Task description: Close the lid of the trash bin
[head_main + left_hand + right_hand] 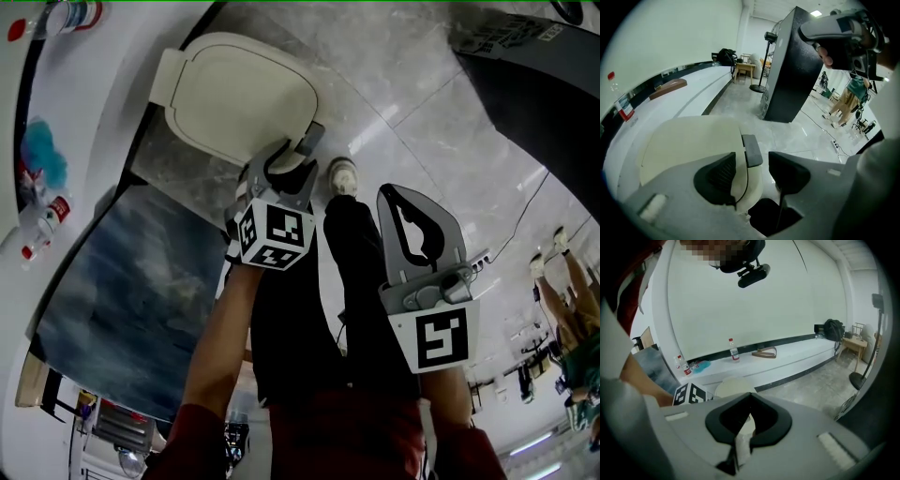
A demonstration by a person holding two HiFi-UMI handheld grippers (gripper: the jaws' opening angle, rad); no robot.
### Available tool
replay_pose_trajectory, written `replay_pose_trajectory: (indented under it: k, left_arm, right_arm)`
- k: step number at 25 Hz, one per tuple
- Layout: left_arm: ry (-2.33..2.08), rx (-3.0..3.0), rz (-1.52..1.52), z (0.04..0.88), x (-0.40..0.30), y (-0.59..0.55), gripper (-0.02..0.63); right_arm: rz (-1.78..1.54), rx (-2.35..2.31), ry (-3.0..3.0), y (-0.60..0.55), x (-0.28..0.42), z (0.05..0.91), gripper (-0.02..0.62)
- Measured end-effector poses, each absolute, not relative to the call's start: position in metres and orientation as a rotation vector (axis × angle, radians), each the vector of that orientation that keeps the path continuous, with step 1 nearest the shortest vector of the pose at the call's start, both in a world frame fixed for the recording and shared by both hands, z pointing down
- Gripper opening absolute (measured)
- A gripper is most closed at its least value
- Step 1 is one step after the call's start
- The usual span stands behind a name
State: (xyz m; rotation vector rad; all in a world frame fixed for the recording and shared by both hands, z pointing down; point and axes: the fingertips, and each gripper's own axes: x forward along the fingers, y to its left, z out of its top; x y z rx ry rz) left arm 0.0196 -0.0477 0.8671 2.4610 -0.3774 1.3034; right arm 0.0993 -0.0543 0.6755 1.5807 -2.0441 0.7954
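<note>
The trash bin's cream lid (239, 98) lies down flat on the bin, against the white ledge. My left gripper (286, 159) is at the lid's near edge and stands open. In the left gripper view (752, 161) its left jaw rests over the lid (689, 145), with the bin's grey front tab (752, 150) in the gap between the jaws. My right gripper (394, 194) hangs away from the bin to the right, above the floor, shut on nothing. In the right gripper view (751, 395) the lid (733, 386) shows beyond the jaws.
A white ledge (787, 359) runs along the wall with bottles (734, 350) on it. A tall black cabinet (792, 70) stands on the marble floor to the right. The person's shoe (342, 175) is beside the bin. A blue-grey panel (131, 291) leans at the left.
</note>
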Motion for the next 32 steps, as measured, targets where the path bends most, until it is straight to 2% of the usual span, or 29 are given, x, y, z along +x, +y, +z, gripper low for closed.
replay_pose_trajectory:
  k: [19, 32]
  left_arm:
    - [-0.36, 2.414, 1.307, 0.866, 0.02, -0.045, 0.224]
    - [-0.453, 2.465, 1.233, 0.769, 0.027, -0.042, 0.224]
  right_arm:
    - [0.75, 1.58, -2.062, -0.06, 0.094, 0.666, 0.0]
    - [0.592, 1.604, -2.153, -0.066, 0.099, 0.581, 0.0]
